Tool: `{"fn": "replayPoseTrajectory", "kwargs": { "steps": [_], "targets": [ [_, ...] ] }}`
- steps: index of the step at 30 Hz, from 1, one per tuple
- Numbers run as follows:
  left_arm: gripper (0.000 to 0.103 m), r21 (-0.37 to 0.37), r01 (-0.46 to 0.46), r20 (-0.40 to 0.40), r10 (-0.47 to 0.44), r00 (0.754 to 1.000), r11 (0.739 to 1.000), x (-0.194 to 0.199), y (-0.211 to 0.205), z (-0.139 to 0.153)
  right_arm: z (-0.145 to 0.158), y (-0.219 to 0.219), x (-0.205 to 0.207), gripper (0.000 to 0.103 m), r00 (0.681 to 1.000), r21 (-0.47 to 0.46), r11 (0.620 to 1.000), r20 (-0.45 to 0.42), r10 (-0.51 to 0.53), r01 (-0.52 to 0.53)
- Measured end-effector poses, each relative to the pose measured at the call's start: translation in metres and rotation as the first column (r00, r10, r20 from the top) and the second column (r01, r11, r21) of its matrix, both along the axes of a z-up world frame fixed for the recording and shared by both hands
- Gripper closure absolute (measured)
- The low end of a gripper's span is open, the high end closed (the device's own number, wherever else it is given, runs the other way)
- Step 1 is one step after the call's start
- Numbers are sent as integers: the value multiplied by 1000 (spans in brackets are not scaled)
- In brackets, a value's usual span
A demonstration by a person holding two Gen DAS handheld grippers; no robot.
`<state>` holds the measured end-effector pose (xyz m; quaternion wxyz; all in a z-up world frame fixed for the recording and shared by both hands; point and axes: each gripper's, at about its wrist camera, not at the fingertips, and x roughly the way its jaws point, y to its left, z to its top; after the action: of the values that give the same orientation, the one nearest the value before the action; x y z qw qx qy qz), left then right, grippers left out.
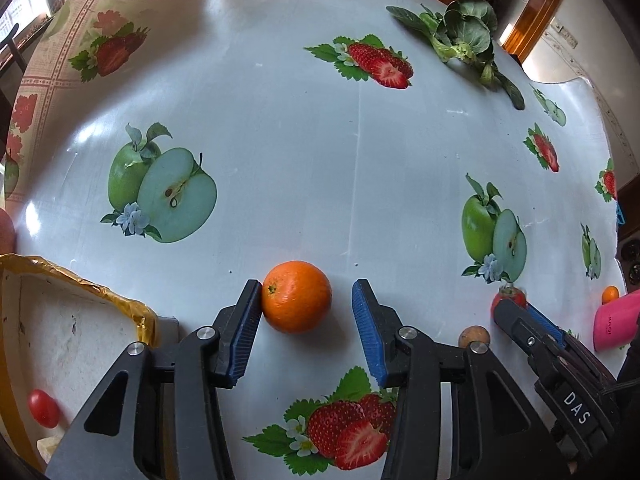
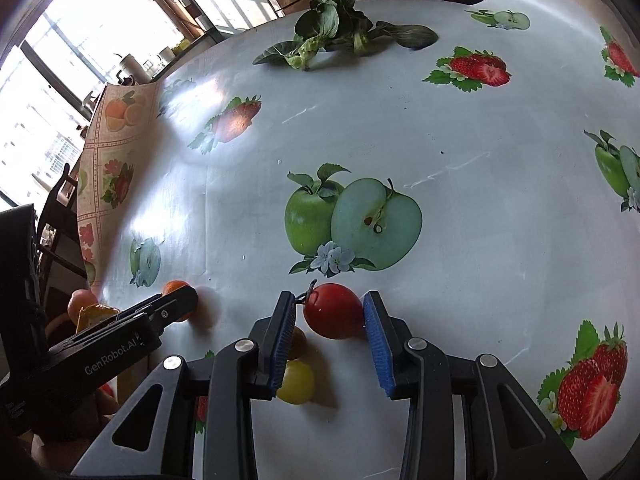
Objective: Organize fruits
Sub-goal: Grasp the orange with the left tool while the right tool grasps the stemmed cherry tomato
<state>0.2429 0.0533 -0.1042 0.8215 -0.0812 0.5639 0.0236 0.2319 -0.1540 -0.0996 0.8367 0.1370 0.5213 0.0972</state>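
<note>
An orange (image 1: 297,297) lies on the fruit-print tablecloth between the fingers of my open left gripper (image 1: 307,300); the left finger touches it, the right finger stands apart. A red tomato (image 2: 333,311) with a stem lies between the fingers of my open right gripper (image 2: 330,312), close to the right pad. A yellow round fruit (image 2: 297,382) and a small brown fruit (image 2: 298,343) lie just left of that gripper. The tomato (image 1: 508,297) also shows in the left wrist view behind the right gripper. A white box (image 1: 60,340) with a yellow rim holds a small red tomato (image 1: 43,408).
A leafy green vegetable (image 1: 464,36) lies at the far side of the table. A pink object (image 1: 614,322) and a small orange fruit (image 1: 610,294) sit at the right edge. A chair and windows stand beyond the table's left edge.
</note>
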Motion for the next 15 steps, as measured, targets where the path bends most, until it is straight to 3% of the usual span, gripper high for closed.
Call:
{"fn": "replayPoseTrajectory", "kwargs": {
  "steps": [4, 7, 15],
  "targets": [
    [60, 19, 14, 24, -14, 1000, 1000, 2, 0, 1, -7, -1, 3, 69, 1000, -4, 1000, 5, 3, -3],
    [68, 30, 20, 40, -22, 999, 999, 2, 2, 2, -4, 1, 3, 72, 1000, -11, 1000, 15, 14, -14],
    [71, -35, 50, 61, -48, 997, 998, -18, 2, 16, 17, -7, -23, 72, 998, 20, 1000, 59, 16, -17]
  ]
}}
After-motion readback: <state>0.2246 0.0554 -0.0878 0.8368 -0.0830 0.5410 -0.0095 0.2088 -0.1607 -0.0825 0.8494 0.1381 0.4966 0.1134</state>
